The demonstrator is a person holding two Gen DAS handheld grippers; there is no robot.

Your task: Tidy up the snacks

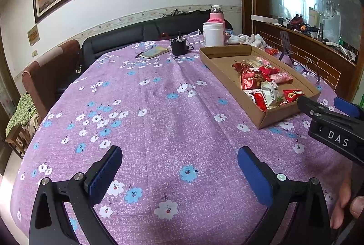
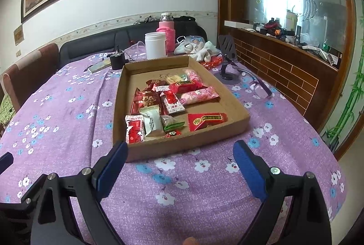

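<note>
Snacks (image 2: 168,108), red and pink wrappers, in cardboard tray (image 2: 236,108); both tongs (image 1: 179,174) (image 2: 179,165) spread.

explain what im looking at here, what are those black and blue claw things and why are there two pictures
They are hand-held grippers, one in each of a person's hands; no robot arm is involved. Each carries a wide-angle camera looking out along its jaws, hence two pictures. One view looks past the left gripper, the other past the right gripper. Both have their jaws open and hold nothing.

Below is a table under a purple flowered tablecloth. On it sits a shallow cardboard tray of wrapped snacks, mostly red and pink packets. Behind the tray stand a white jar, a pink bottle and a phone stand.
</note>
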